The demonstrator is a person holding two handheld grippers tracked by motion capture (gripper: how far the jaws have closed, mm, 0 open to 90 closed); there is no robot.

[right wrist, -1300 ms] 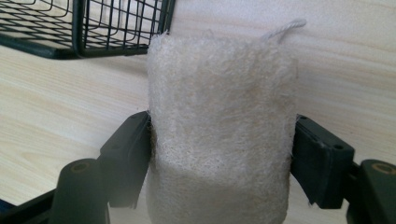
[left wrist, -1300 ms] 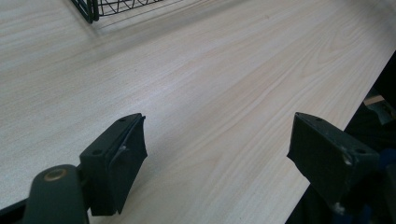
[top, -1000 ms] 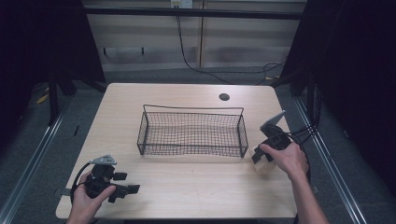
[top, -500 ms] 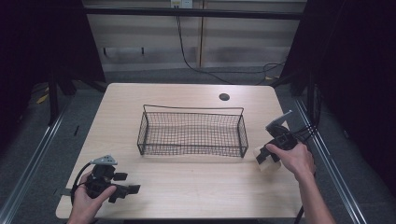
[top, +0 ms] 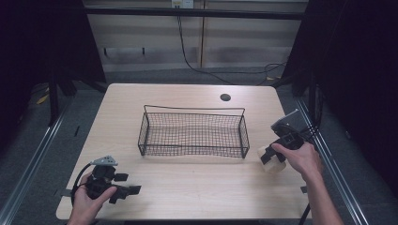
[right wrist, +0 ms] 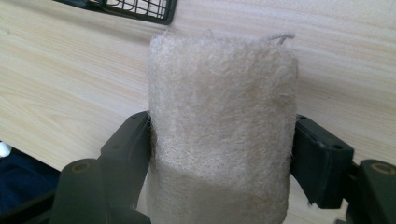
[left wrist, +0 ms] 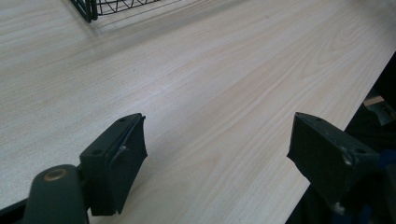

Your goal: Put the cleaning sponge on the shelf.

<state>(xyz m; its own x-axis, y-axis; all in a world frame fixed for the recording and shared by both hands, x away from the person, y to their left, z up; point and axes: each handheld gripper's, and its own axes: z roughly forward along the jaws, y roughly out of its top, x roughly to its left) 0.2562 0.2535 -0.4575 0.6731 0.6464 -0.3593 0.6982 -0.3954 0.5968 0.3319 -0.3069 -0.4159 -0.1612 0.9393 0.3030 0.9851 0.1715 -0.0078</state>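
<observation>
Beside the right end of the wire basket (top: 192, 133), close to its near corner, the right gripper (top: 271, 157) has its jaws pressed against both sides of a pale fibrous roll (right wrist: 223, 121) that sits low over the wooden table (top: 197, 187). The step in hand looks like carrying this roll into the basket — a good way is probably to lift it above the rim before swinging it across, and to keep the squeeze gentle, since the material looks soft enough to crush or slip. In the right gripper view the roll is cream-beige, fuzzy and loosely woven, with a stray thread at its top edge, and it spans the whole gap between the jaws. Well away from the basket's near left corner, the left gripper (top: 123, 190) lies idle on the table — jaws spread wide, nothing between them.
</observation>
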